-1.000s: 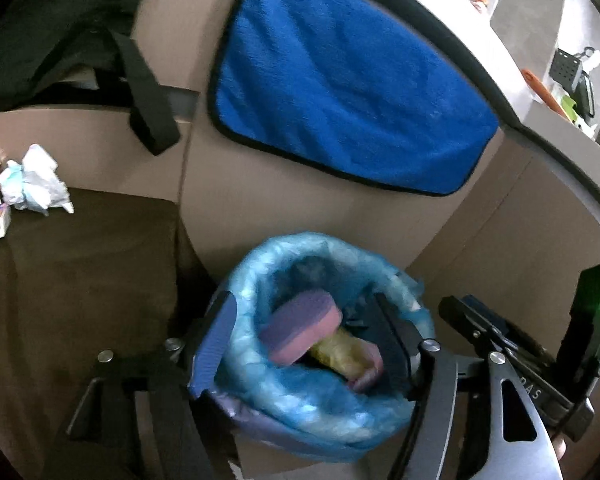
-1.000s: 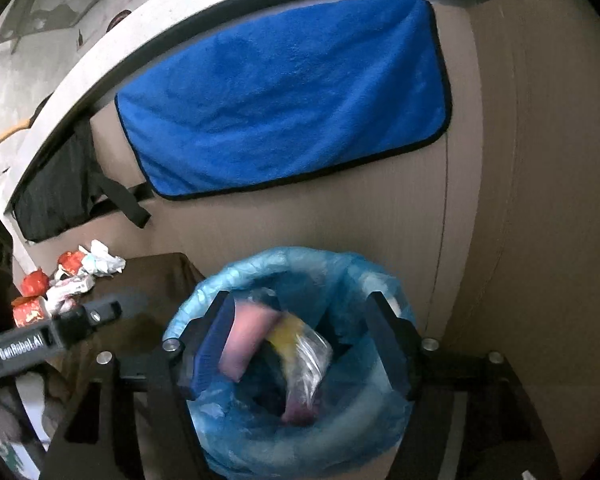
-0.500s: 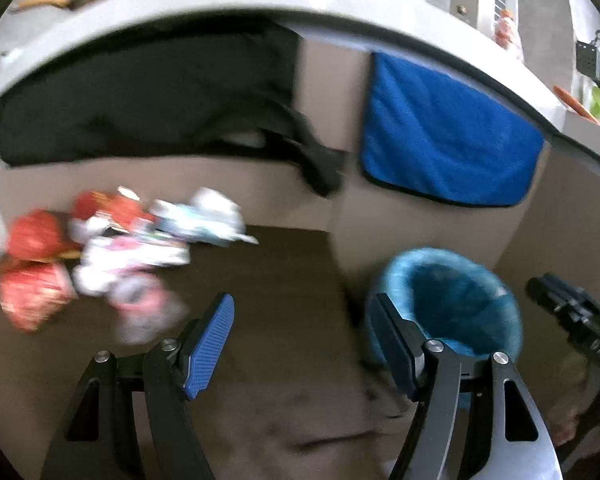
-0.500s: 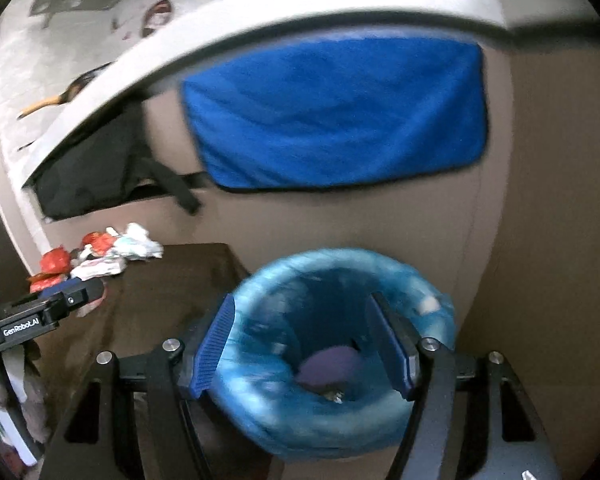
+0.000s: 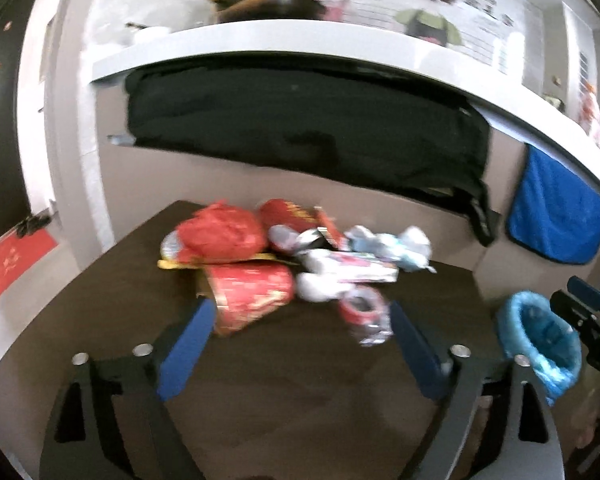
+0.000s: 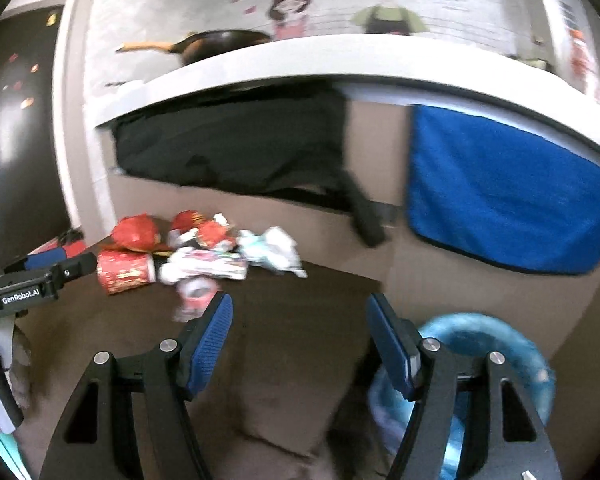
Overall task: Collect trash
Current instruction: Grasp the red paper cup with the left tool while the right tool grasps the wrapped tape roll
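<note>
A: Facing a heap of crumpled red and white snack wrappers (image 5: 296, 264) on the dark brown table (image 5: 300, 392), left gripper (image 5: 300, 354) and right gripper (image 6: 298, 344) gape empty.

B: Probably light, crinkly, slippery; pinch a bunched fold at the heap's near edge, left of the blue-lined bin (image 5: 540, 344).

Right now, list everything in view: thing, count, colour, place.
Trash pile: one heap, red, white and pale blue wrappers, far side of the table.
Table: one, dark brown, under both grippers.
Trash bin: one, blue bag liner, on the floor right of the table.
Blue towel: one, hanging on the counter front.
Black cloth: one, draped under the counter edge.
Pan: one, dark with wooden handle, on the counter.
Left gripper: open, empty, facing the pile.
Right gripper: open, empty, between table and bin.
</note>
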The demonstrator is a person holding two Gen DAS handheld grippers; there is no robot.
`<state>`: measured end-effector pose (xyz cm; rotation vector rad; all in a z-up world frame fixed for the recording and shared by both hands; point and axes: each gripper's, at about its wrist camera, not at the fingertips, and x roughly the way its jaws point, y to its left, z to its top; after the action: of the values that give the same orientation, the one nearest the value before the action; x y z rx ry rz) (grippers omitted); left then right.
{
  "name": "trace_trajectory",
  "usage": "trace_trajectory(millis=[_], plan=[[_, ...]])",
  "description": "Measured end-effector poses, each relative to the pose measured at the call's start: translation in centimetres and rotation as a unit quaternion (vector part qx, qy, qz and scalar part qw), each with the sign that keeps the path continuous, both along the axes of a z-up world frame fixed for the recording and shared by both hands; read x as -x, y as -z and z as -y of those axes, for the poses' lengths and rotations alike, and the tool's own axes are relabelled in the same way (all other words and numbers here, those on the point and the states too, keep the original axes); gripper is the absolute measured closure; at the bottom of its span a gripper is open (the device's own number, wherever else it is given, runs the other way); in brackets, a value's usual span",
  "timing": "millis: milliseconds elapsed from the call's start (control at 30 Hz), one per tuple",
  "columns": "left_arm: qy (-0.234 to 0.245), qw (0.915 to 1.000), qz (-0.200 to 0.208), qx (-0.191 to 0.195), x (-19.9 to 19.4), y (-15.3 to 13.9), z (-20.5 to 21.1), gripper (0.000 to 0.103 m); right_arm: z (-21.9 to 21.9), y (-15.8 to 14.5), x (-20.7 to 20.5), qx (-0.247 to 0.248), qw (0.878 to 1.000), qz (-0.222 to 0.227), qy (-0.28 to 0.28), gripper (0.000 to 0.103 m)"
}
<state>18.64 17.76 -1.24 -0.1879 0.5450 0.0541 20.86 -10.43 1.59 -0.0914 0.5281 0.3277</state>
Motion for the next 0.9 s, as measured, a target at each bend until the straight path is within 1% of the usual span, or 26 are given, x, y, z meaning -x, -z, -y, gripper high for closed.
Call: trace_trajectory(millis=[33, 67, 100, 233, 333, 467, 500, 533, 600, 667, 700, 733, 767, 833, 867, 900], plan=[[-0.001, 1.0, -0.005, -0.001, -0.2, 0.2, -0.8, 0.001, -0.8, 0.1, -0.2, 0.003, 1.0, -0.003, -0.005, 0.037], [0.002, 0.9999, -0.013, -0.001, -0.5, 0.5, -1.6, 0.001, -1.6, 0.2, -0.6, 0.007, 1.0, -0.006, -0.009, 0.037], [0.005, 0.9997, -0.024, 0.007, -0.9, 1.0, -2.8, 0.001, -2.4, 0.4, -1.1, 0.012, 1.0, -0.01, -0.013, 0.037], [-0.005, 0.9976, -0.047, 0.051, -2.0, 2.7, -6.3, 0.001, -4.6, 1.3, -2.9, 0.015, 0.999, -0.033, -0.027, 0.037], [-0.004, 0.9953, -0.046, 0.085, -3.0, 3.4, -7.8, 0.002, -5.9, 2.4, -4.0, 0.024, 0.998, -0.049, -0.031, 0.037], [0.012, 0.9939, -0.043, 0.1, -4.9, 3.8, -7.6, 0.003, -7.1, 3.9, -5.4, 0.037, 0.996, -0.073, -0.037, 0.037], [0.022, 0.9927, -0.047, 0.109, -5.5, 3.9, -7.6, 0.007, -7.3, 4.0, -5.6, 0.038, 0.996, -0.075, -0.037, 0.037], [0.031, 0.9913, -0.051, 0.117, -6.0, 4.0, -7.6, 0.013, -7.4, 4.2, -5.6, 0.04, 0.995, -0.077, -0.038, 0.037], [0.051, 0.9883, -0.06, 0.131, -6.9, 4.3, -7.3, 0.021, -7.4, 4.6, -5.7, 0.046, 0.995, -0.078, -0.038, 0.037], [0.057, 0.9877, -0.062, 0.131, -7.3, 4.7, -7.0, 0.023, -7.4, 5.0, -5.9, 0.055, 0.995, -0.079, -0.035, 0.037], [0.055, 0.9881, -0.064, 0.128, -7.6, 5.0, -6.9, 0.028, -7.4, 5.2, -6.0, 0.057, 0.994, -0.081, -0.033, 0.037], [0.056, 0.9878, -0.067, 0.129, -7.9, 5.3, -6.8, 0.035, -7.3, 5.3, -6.2, 0.057, 0.994, -0.084, -0.032, 0.037], [0.059, 0.9867, -0.07, 0.134, -8.2, 5.6, -6.8, 0.039, -7.1, 5.5, -6.3, 0.054, 0.994, -0.088, -0.032, 0.037], [0.07, 0.9815, -0.078, 0.16, -9.0, 6.2, -6.9, 0.054, -6.7, 5.7, -6.5, 0.048, 0.994, -0.094, -0.03, 0.037], [0.074, 0.9787, -0.083, 0.172, -9.5, 6.4, -6.9, 0.059, -6.6, 5.8, -6.6, 0.045, 0.994, -0.097, -0.03, 0.037], [0.076, 0.9769, -0.087, 0.18, -9.9, 6.6, -6.9, 0.075, -6.5, 5.9, -6.6, 0.041, 0.993, -0.102, -0.032, 0.037]])
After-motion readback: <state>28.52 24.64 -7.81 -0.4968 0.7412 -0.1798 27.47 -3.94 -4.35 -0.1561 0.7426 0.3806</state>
